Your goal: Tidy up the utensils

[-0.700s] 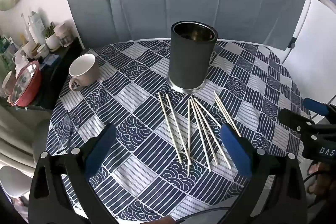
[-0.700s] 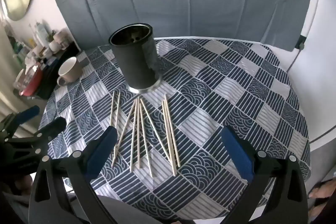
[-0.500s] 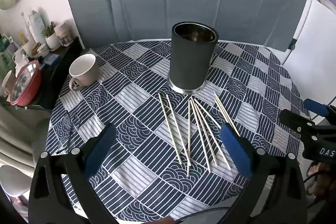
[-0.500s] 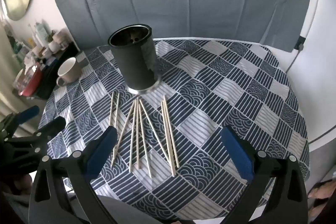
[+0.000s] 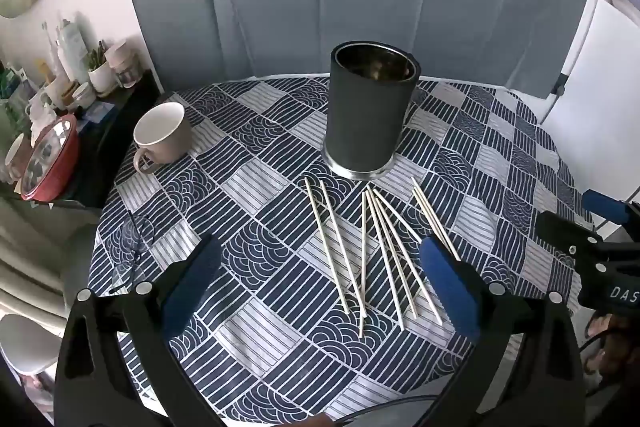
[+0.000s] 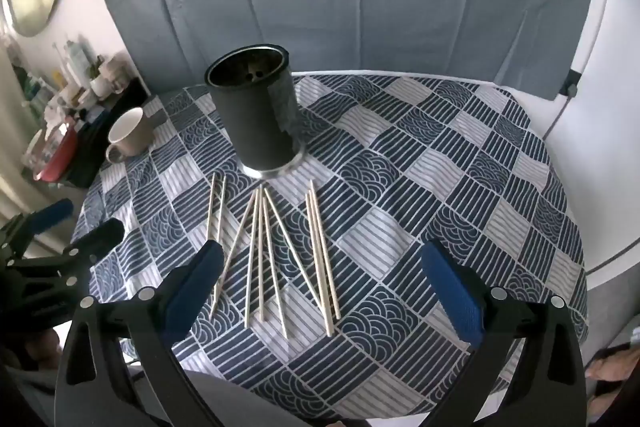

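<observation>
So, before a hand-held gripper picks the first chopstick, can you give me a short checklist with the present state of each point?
1. Left hand-held gripper open, holding nothing: ok.
2. Right hand-held gripper open, holding nothing: ok.
3. Dark utensil holder upright, mouth unobstructed: ok.
4. Chopsticks flat on the tablecloth, none in the holder yet: ok.
5. Chopsticks separated for a single pick: not ok, some cross.
6. Mug apart from the chopsticks: ok.

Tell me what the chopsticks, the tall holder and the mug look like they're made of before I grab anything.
Chopsticks: pale, matte, thin sticks, probably bamboo or light wood. Holder: shiny metal inside and at the base rim, likely stainless steel, with a matte dark grey outer skin that could be a coating or a wrap. Mug: smooth beige outside, white inside, looks like glazed ceramic.
</observation>
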Tool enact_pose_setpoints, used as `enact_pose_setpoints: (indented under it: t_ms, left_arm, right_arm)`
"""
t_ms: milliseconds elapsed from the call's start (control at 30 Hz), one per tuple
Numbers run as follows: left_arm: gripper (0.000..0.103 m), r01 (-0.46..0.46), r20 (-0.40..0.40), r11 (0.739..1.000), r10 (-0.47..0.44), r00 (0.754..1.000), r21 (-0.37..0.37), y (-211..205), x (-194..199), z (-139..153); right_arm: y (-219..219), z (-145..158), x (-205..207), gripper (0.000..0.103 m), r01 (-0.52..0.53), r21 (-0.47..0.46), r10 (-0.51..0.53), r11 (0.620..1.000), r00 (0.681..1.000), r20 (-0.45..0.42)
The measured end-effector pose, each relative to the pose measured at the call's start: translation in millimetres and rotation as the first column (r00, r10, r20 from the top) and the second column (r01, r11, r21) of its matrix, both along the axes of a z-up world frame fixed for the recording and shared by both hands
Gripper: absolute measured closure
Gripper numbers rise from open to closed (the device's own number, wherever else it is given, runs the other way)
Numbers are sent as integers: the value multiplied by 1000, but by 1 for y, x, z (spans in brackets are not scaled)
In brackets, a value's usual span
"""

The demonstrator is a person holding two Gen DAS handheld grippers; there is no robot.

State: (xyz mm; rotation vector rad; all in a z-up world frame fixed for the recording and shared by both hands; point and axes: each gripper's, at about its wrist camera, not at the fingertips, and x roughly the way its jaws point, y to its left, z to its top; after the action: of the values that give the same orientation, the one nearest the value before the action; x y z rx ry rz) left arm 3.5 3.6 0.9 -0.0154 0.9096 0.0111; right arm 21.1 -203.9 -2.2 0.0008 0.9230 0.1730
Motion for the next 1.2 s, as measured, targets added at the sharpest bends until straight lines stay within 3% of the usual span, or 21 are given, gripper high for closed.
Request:
enact_pose_setpoints:
  t_ms: [1200]
  left_arm:
    - [6, 9, -61, 999, -11, 998, -33, 4, 9, -11]
  right_arm:
    - [-1, -6, 6, 8, 6, 22, -6, 1000, 999, -31]
